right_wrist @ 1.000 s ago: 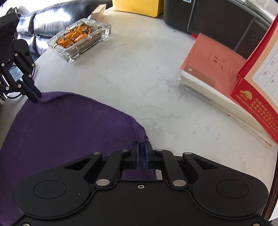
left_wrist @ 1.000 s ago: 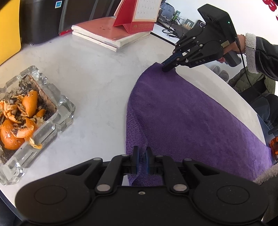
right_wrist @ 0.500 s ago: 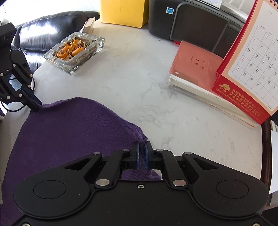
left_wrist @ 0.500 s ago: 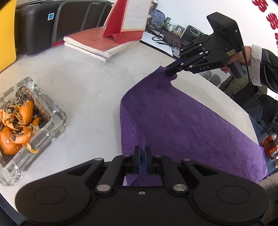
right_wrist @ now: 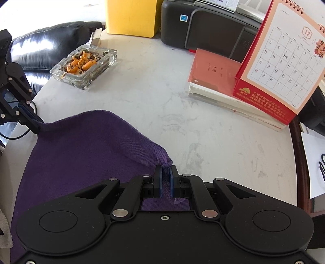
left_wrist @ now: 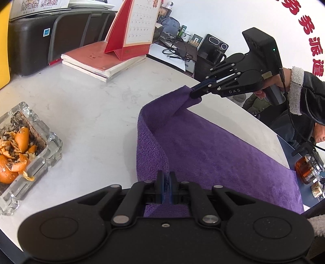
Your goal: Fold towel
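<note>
A purple towel (left_wrist: 213,150) (right_wrist: 85,146) lies on the white marble table (left_wrist: 91,105) (right_wrist: 182,105), its far edge lifted off the surface. My left gripper (left_wrist: 166,178) is shut on one corner of that edge, the cloth pinched between its blue pads. In the right wrist view the left gripper (right_wrist: 37,124) shows at the left, holding the same corner. My right gripper (right_wrist: 166,172) is shut on the other corner, which bunches between its pads. From the left wrist view the right gripper (left_wrist: 195,90) hangs above the table, held by a hand in a fleece-cuffed sleeve.
A glass ashtray with orange peel (left_wrist: 18,154) (right_wrist: 85,65) sits left of the towel. Stacked books (left_wrist: 101,63) (right_wrist: 219,85) carry a red desk calendar (right_wrist: 280,67). A black printer (right_wrist: 209,30) and yellow box (right_wrist: 130,16) stand behind. A glass teapot (left_wrist: 306,166) is past the table's right edge.
Both grippers have risen with their towel corners. The far edge, flat on the table before, now stands up in a fold between them.
</note>
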A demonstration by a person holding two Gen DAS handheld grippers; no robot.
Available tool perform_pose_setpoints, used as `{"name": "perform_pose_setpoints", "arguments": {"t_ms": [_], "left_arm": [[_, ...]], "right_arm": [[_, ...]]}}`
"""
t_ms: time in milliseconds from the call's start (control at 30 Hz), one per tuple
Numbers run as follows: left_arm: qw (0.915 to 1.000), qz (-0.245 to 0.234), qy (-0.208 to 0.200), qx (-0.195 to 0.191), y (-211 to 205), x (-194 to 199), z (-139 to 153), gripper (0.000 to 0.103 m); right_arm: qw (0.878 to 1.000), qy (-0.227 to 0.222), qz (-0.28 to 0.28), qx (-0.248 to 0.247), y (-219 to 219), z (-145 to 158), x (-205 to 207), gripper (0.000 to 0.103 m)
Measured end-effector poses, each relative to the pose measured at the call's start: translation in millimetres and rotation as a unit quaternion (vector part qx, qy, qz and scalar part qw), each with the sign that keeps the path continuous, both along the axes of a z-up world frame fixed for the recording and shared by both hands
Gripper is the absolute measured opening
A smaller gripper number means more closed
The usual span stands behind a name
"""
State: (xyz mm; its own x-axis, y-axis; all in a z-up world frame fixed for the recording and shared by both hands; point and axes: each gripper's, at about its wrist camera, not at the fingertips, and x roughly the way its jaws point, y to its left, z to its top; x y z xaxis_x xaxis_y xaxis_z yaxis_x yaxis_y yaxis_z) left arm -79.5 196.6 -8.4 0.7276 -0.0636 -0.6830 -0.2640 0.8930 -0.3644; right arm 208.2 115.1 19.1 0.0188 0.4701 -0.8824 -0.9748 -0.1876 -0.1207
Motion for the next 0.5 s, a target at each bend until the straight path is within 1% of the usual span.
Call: {"name": "perform_pose_setpoints", "arguments": {"t_ms": [500], "left_arm": [[0.9989, -0.041, -0.016, 0.017, -38, -3, 18, 0.004]], "right_arm": [[0.998, -0.011, -0.054, 0.029, -57, 18, -14, 0.007]]}}
